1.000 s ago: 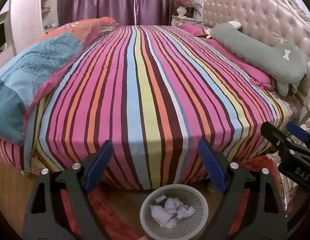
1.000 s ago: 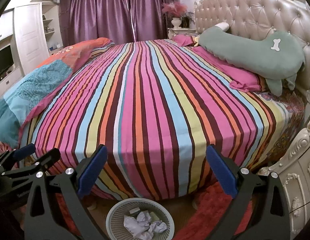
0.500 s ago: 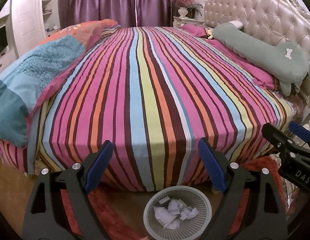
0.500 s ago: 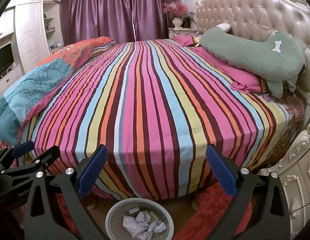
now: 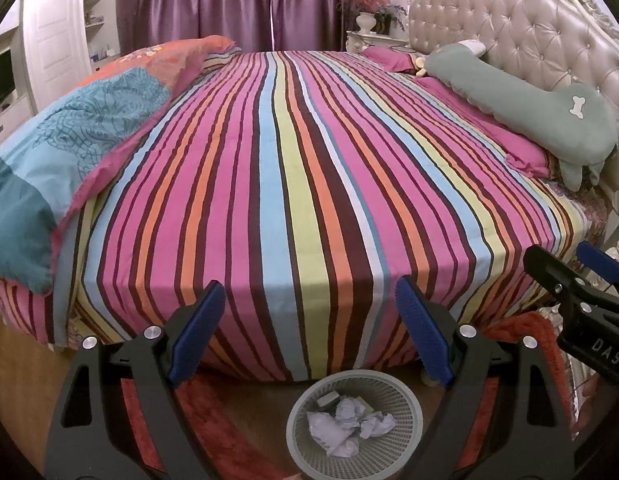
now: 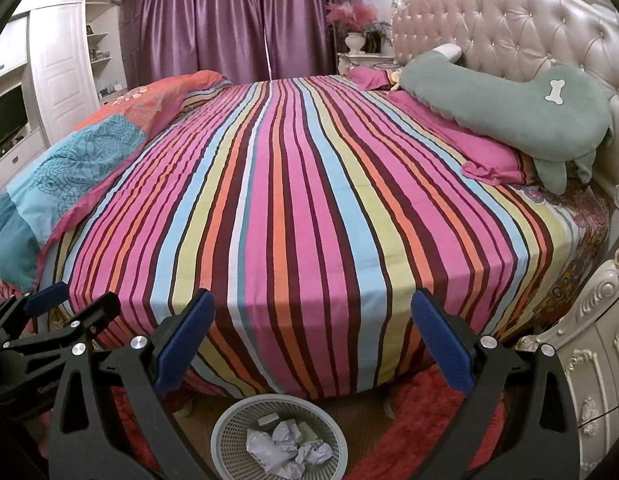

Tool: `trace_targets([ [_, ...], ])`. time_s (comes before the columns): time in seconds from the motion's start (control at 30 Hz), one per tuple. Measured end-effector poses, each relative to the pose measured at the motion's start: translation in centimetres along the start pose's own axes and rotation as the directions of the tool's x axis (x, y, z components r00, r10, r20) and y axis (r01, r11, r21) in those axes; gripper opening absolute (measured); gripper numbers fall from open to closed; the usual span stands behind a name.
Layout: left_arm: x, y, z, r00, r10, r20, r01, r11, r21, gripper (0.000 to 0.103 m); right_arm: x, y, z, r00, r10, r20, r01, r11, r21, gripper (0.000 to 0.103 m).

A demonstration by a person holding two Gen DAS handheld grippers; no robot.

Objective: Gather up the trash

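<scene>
I am holding my left gripper (image 5: 305,336) and right gripper (image 6: 311,344) wide apart and empty, both hovering above the wastebasket (image 5: 405,396) of crumpled paper (image 5: 349,424) at the bed's foot edge (image 5: 309,300).

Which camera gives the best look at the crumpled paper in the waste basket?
The left wrist view: the crumpled paper sits fully inside the frame in the waste basket, between the open fingers. The right wrist view shows the same paper lower down, with the basket's near rim cut off at the bottom edge.
</scene>
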State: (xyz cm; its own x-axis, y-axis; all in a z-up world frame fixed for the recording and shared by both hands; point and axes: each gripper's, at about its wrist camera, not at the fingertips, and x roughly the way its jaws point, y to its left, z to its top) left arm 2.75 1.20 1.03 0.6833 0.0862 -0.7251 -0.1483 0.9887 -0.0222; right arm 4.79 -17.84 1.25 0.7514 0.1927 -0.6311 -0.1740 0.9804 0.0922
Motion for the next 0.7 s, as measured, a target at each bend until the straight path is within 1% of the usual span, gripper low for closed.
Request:
trace_targets([
  [0.17,0.0,0.3,0.1,1.000,-0.008,0.004,0.008,1.000,-0.009,0.085,0.1,-0.2,-0.1,1.000,0.003,-0.008,-0.003,1.000,0.006,0.094],
  [0.33,0.0,0.6,0.1,1.000,0.024,0.018,-0.024,1.000,-0.013,0.085,0.3,-0.4,-0.1,1.000,0.005,-0.015,-0.004,1.000,0.007,0.094],
  [0.43,-0.3,1.0,0.2,0.999,0.009,0.040,-0.008,0.999,-0.042,0.085,0.4,-0.4,-0.1,1.000,0.006,-0.023,-0.006,1.000,0.009,0.094],
  [0.6,-0.3,1.4,0.3,0.999,0.011,0.041,-0.008,0.998,-0.057,0.085,0.4,-0.4,-0.2,1.000,0.008,-0.023,-0.008,1.000,0.009,0.094],
  [0.67,-0.2,1.4,0.3,1.000,0.006,0.029,-0.005,0.998,-0.062,0.090,0.4,-0.4,-0.2,1.000,0.009,-0.023,-0.009,1.000,0.009,0.094],
  [0.7,-0.2,1.4,0.4,1.000,0.010,0.026,-0.008,0.998,-0.061,0.090,0.4,-0.3,-0.2,1.000,0.009,-0.022,-0.008,1.000,0.009,0.094],
])
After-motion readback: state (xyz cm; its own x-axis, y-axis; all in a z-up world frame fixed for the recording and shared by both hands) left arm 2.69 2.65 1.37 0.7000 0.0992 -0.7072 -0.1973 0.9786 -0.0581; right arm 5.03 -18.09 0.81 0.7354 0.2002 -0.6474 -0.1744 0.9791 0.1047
